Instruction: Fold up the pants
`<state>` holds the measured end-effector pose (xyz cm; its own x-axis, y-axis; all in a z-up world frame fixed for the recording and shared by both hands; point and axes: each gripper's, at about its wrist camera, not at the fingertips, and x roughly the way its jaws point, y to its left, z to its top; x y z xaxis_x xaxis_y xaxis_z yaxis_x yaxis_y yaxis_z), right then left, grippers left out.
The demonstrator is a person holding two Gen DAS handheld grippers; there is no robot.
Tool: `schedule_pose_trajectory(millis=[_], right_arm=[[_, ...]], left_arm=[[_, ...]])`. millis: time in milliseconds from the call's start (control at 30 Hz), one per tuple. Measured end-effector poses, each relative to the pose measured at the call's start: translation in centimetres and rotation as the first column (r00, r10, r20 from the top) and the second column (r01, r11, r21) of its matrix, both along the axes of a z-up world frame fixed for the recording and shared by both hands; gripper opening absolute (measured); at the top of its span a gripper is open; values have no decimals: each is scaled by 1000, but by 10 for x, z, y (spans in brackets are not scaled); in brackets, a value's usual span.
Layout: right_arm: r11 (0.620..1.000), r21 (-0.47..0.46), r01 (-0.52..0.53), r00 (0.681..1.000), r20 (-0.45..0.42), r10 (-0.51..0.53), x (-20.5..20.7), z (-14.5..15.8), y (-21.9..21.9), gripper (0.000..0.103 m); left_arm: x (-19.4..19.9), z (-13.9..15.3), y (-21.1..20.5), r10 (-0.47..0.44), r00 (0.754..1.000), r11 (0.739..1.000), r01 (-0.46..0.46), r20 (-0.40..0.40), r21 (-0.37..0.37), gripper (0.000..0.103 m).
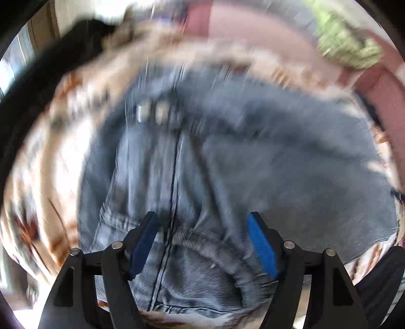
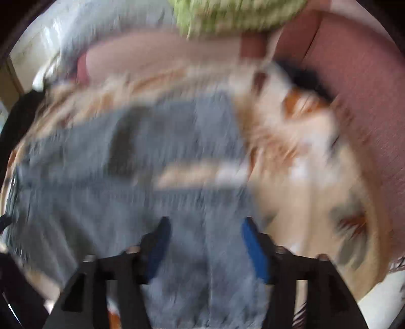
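Left wrist view. Our left gripper (image 1: 202, 222) points steeply down with its jaws wide apart and nothing clamped between the blue pads (image 1: 260, 245). The pants (image 1: 227, 162), light blue jeans, lie directly beneath it on a patterned cover (image 1: 63, 177) in cream and rust, filling the picture from centre to 6 o'clock. A puckered seam and a pocket edge sit between the jaws. A row of metal buttons (image 1: 152, 114) shows toward 11 o'clock, so we judge the waist end lies that way. The central seam runs from 6 to 12 o'clock. The picture is blurred, so fine folds are unclear.

Right wrist view. Our right gripper (image 2: 205, 227) is likewise spread wide, empty, above denim. The pants (image 2: 126, 177) spread from 6 o'clock toward 9 and 10 o'clock; the cover (image 2: 316, 177) shows bare from 1 to 4 o'clock. A pink cushion (image 2: 354, 76) and a green cloth (image 2: 227, 15) lie beyond, at 1 and 12 o'clock. Heavy blur hides the hem.

Procedure. We judge the step to be taking hold for a fold. We lower each gripper until the pads straddle one cloth edge, then close on all layers together. We fold across the long axis, which we judge runs between the two grippers, waist at the left.
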<state>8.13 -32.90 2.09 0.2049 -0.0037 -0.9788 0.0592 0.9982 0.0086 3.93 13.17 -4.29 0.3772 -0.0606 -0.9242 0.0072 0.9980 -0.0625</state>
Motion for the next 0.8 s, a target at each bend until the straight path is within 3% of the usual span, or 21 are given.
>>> schedule_pose_trajectory(millis=[67,100,167,300,367,467,533,600,800], right_arm=[[1000,-8,-13,999,37,13,-3,0,2,73],[1000,-14,-17,999,39,18,-2,9,6,73],[1000,20,-11,992,123,8,-1,32,9,74],[995,94,29,977,209,-48,19,59,-2,74],[989,132,61,967,237,-91,41,66,-17,74],[975,191,114,954,253,-161,81,71,-38,73],[976,180,122,954,250,-165,112,71,-47,73],[980,150,130,959,232,-162,148,59,-52,73],[962,201,187,958,181,-224,217,35,-68,73]], left_arm=[[2,1,-4,-32,999,999,31,16,31,79],[5,3,-6,-47,999,998,47,-13,41,79],[7,13,0,-33,999,999,33,-12,2,79],[11,62,11,-20,987,1000,24,161,-18,79],[27,75,23,3,978,999,5,208,-35,86],[67,66,47,73,985,990,-53,156,-128,86],[96,58,63,120,985,979,-96,124,-182,86],[113,52,68,141,986,967,-119,88,-224,85],[176,47,94,223,974,920,-201,28,-336,85]])
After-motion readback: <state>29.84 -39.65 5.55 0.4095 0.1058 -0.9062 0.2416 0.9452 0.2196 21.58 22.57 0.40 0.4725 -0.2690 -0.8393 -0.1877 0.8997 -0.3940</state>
